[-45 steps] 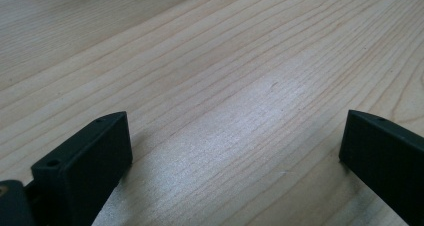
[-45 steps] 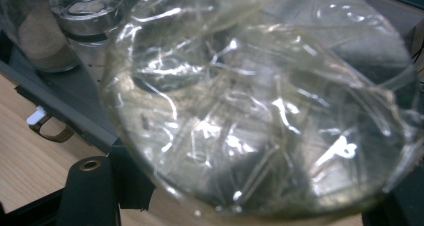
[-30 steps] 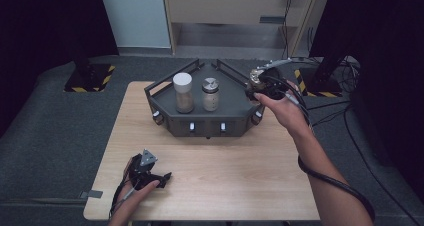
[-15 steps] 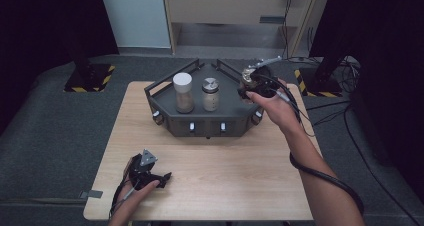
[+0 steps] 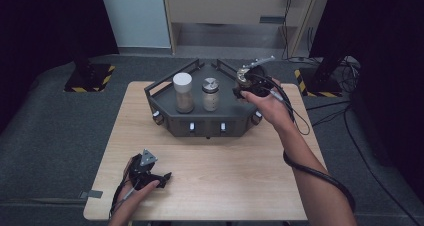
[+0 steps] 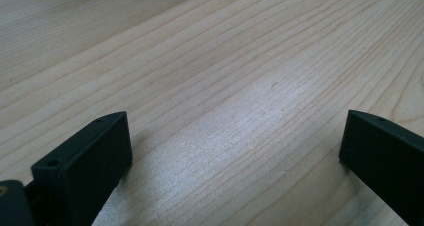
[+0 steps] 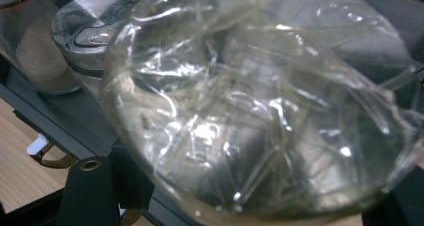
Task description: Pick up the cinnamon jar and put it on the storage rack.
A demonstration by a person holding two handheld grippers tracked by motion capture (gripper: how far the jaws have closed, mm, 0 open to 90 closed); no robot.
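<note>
Dark curtained room, grey carpet, pale wooden table [image 5: 210, 181] with fine straight grain. Near far edge of table: dark grey metal tray-like rack [image 5: 200, 118], angular, raised rail, small knobs on front face. On rack, left part: clear glass jar with white lid [image 5: 183, 92], tan powder inside. Just beside it, middle: shorter glass jar with shiny metal lid [image 5: 210, 94].

Right gripper [image 5: 250, 83] over right end of rack, pinching a clear round container wrapped in crinkled transparent film [image 7: 260, 106]; jaws clamped on it from both sides, as tight as they go. Glossy film, wrinkled, many glare spots; contents hard to tell. Metal-lidded jar and powder jar visible just behind it in right gripper view.

Left gripper [image 5: 147, 173] resting near front-left corner of table, jaws spread wide, nothing between, bare wood below.

Step, as judged: carrying wrapped container to free spot at right end of rack, beside metal-lidded jar. Next move likely calls for lowering it upright inside rail, clear of neighbouring jar, then releasing. Slippery film, so gentle set-down advisable.
</note>
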